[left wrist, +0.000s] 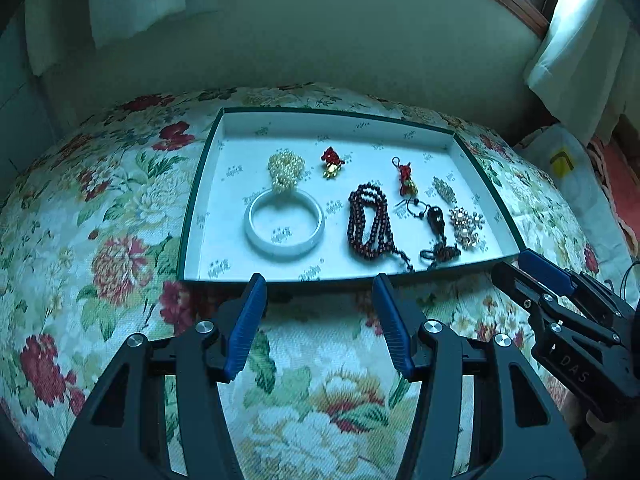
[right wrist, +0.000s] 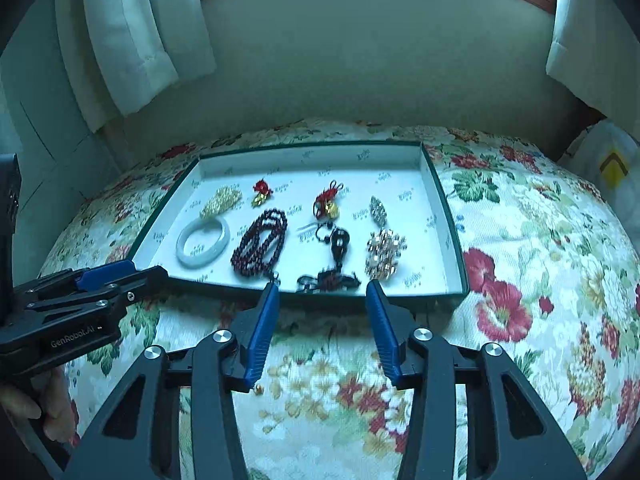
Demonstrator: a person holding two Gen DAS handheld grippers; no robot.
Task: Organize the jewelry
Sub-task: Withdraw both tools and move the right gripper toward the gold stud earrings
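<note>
My left tongs [left wrist: 319, 280] hang released, fingers spread wide with nothing between them, tips just short of the near rim of the tray [left wrist: 199, 208]. My right tongs [right wrist: 320, 286] are likewise released and bare, tips at the same near rim further right. Each shows in the other's view: the right one at the tray's near right corner, the left one at its near left corner, both apart from the jewelry.

The tray is shallow, white inside with a dark green edge, and sits on a floral cloth [left wrist: 120, 248]. All the jewelry lies inside it. At the left is a pale bangle [left wrist: 284, 222], flat on the floor, with a pearl cluster [left wrist: 286, 170] touching its far edge. To the right of the pearls, apart from them, is a small red and gold charm [left wrist: 331, 161]. Right of the bangle a dark red bead string [left wrist: 370, 220] lies in a long loop reaching toward the near rim. Further right is a second red knot charm [left wrist: 406, 180], and nearer than it a dark pendant [left wrist: 436, 220] on a cord whose tassel ends close to the near rim. At the right end are a small sparkly clip [left wrist: 444, 189] on the far side and a larger pearl brooch [left wrist: 466, 226] nearer, close together; whether they touch I cannot tell

Behind the cloth is a pale wall, with white curtains [right wrist: 132, 36] hanging at a window
</note>
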